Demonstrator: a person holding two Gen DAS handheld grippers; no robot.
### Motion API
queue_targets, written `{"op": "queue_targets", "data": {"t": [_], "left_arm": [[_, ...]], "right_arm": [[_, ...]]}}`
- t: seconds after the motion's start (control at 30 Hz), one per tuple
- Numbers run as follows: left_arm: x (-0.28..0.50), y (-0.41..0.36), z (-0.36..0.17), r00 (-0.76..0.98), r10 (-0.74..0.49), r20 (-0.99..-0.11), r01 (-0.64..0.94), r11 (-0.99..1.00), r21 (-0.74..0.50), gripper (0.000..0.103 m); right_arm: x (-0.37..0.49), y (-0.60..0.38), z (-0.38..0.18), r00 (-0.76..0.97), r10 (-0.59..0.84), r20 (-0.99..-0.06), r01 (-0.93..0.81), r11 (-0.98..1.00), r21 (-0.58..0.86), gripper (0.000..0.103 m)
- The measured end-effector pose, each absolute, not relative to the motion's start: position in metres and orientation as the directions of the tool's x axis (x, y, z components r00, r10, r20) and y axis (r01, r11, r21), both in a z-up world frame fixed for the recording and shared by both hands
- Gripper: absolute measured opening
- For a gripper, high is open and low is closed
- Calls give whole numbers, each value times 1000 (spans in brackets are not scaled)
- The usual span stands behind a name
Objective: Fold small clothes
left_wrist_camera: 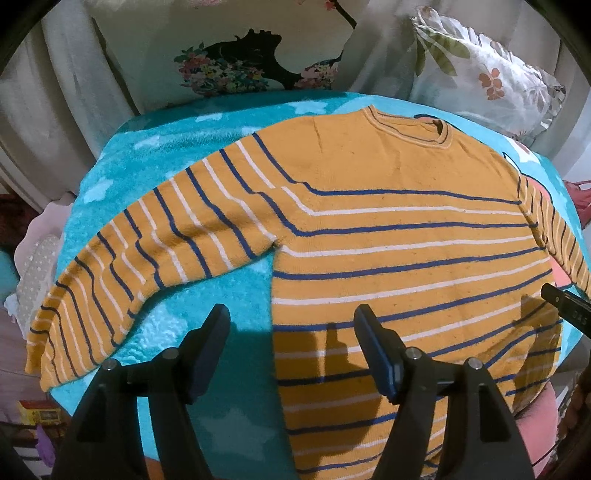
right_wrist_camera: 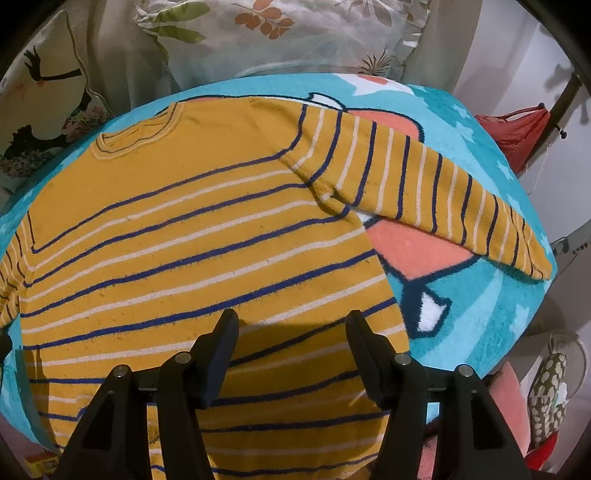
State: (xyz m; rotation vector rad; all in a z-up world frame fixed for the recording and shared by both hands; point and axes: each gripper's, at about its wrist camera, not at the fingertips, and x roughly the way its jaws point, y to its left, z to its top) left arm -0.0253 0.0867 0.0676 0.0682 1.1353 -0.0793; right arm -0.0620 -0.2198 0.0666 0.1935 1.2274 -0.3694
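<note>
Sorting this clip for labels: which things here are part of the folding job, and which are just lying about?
Part of the job:
- striped sweater, spread flat, both sleeves out
- left gripper, jaws open above the sweater's hem side
- right gripper, jaws open above the hem
- blue blanket underneath it

Lying about:
- bird-print cushion
- leaf-print pillow
- red bag

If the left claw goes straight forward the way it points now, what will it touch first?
Probably the left side edge of the striped sweater, where it meets the turquoise blanket. The open left claw straddles that edge; depth is unclear, so either could come first.
</note>
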Motion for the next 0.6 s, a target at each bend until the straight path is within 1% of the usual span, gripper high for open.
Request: {"op": "queue_targets", "data": {"t": [0.6], "left_arm": [[-31,82,73,455,38,-890,104,990,95,70]], "right_arm": [[-67,-220,67,284,-175,-943,381,923,-56,66]]}}
